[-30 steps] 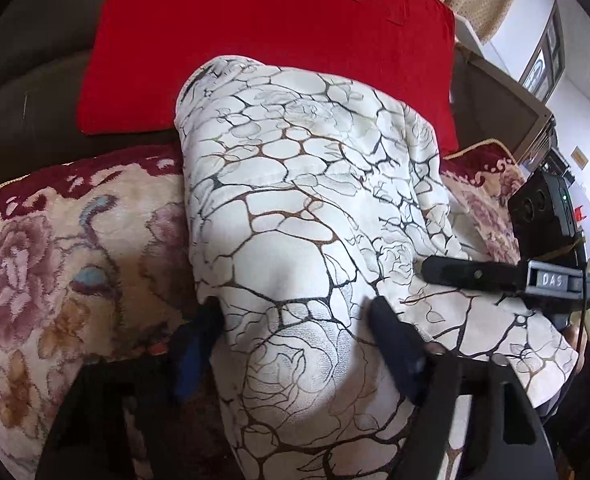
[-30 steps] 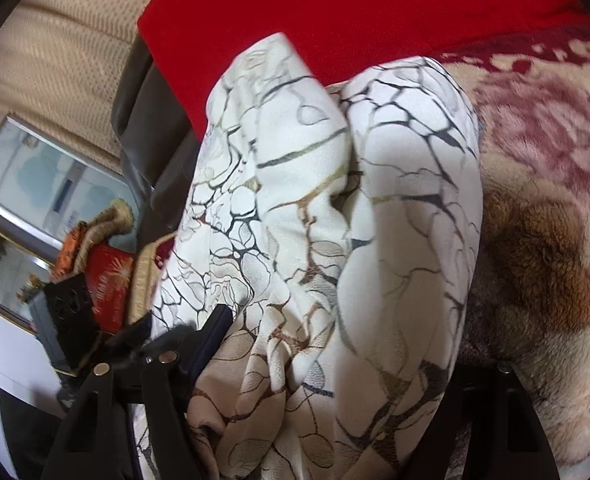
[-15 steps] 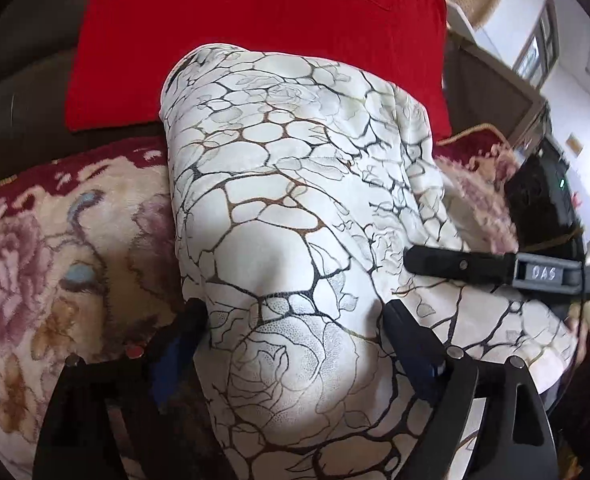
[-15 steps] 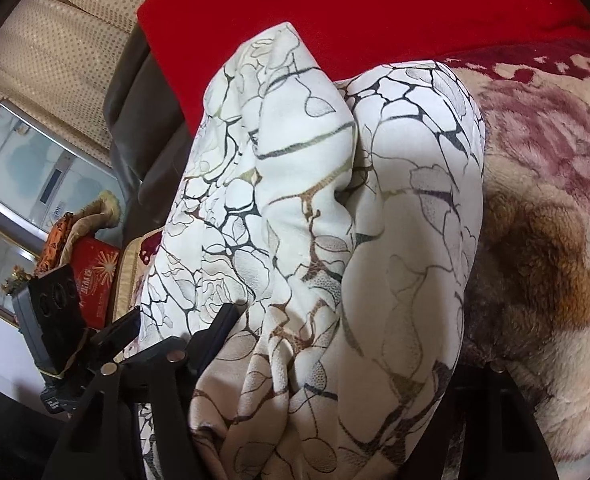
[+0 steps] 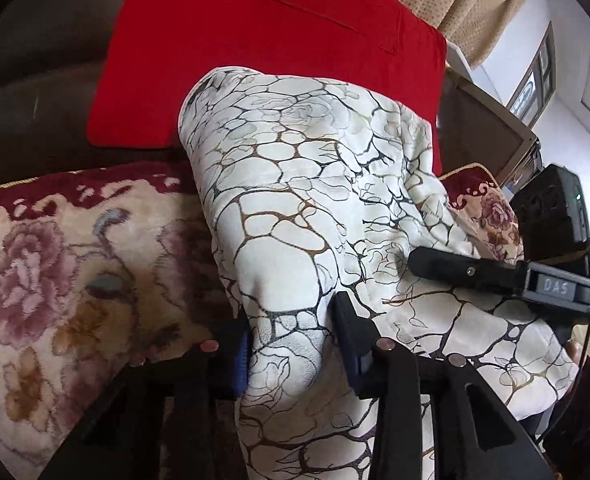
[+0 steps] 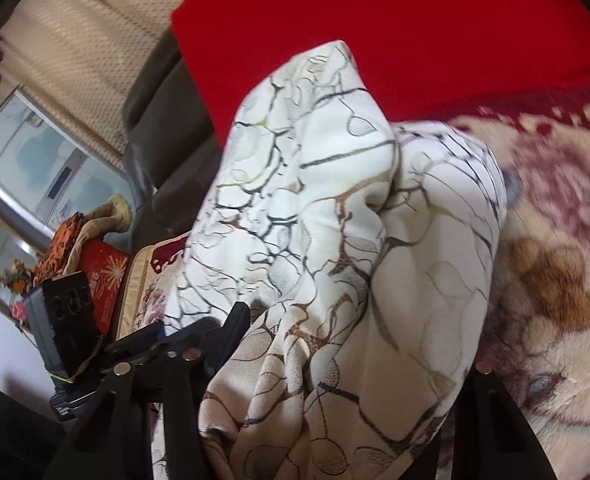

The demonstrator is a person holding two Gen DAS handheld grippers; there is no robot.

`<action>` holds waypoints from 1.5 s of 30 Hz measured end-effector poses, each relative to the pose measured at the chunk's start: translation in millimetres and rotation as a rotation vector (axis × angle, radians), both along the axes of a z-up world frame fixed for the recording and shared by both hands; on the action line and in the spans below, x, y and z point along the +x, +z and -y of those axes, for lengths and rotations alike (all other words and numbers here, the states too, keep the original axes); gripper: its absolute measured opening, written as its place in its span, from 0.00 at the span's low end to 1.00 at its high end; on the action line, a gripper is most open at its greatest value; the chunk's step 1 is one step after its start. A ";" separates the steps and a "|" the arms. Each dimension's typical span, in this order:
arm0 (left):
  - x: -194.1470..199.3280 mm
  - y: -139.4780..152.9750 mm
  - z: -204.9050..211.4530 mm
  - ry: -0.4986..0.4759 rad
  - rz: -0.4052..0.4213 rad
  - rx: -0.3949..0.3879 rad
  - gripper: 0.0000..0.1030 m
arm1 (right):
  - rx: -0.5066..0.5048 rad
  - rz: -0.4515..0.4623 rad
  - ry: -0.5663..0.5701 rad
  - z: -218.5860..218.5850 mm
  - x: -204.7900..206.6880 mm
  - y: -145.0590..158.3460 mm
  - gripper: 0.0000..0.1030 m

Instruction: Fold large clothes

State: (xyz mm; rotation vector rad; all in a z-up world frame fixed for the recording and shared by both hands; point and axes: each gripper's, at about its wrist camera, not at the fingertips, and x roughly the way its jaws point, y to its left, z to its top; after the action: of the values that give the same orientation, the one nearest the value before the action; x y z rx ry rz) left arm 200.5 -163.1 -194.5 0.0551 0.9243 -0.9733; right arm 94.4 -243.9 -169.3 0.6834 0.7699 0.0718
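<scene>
The large garment (image 5: 295, 208) is white cloth with a black and brown crackle print, bunched in a thick fold on a floral plush sofa cover (image 5: 55, 272). My left gripper (image 5: 291, 336) is shut on a ridge of its near edge, blue pads pressing both sides. The right gripper's finger (image 5: 467, 270) lies on the cloth at the right of the left wrist view. In the right wrist view the garment (image 6: 335, 240) drapes between the right gripper's (image 6: 347, 356) widely spread fingers; the left finger (image 6: 231, 328) shows, and the right finger is hidden under cloth.
A red cushion (image 5: 271, 48) leans on the dark sofa back (image 5: 35, 80) behind the garment. A black device (image 5: 551, 212) sits at the sofa's right end. A red box (image 6: 103, 280) and a window (image 6: 35, 176) lie beyond the armrest.
My left gripper's fingers have closed in from wide apart and now pinch a ridge of the garment. The right wrist view has shifted and blurred; the cloth bulges higher.
</scene>
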 end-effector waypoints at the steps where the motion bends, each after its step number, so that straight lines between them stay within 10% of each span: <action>1: -0.4 4.1 -3.0 0.009 0.016 -0.001 0.38 | -0.005 0.006 0.007 -3.8 1.6 5.3 0.56; 12: 0.9 16.7 -69.4 0.168 0.069 0.044 0.38 | 0.053 0.060 0.096 -55.5 33.0 8.1 0.55; 19: -6.1 -7.1 -59.6 0.195 0.090 0.190 0.64 | 0.105 -0.104 0.053 -50.6 39.9 -53.4 0.62; 31: -18.0 5.5 -65.4 0.236 0.133 0.227 0.70 | -0.304 -0.099 -0.006 -69.9 -10.6 37.2 0.66; 37: -33.6 14.1 -73.3 0.272 0.195 0.261 0.70 | -0.325 0.018 0.077 -112.2 -35.9 65.8 0.62; 45: -35.6 3.6 -78.3 0.265 0.204 0.278 0.78 | -0.286 -0.210 0.131 -125.4 -13.6 -26.2 0.59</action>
State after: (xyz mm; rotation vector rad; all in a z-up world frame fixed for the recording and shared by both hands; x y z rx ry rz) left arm 164.9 -84.8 -190.8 0.2560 0.8473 -0.5783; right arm 80.7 -118.5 -195.5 0.3706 1.0047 0.0083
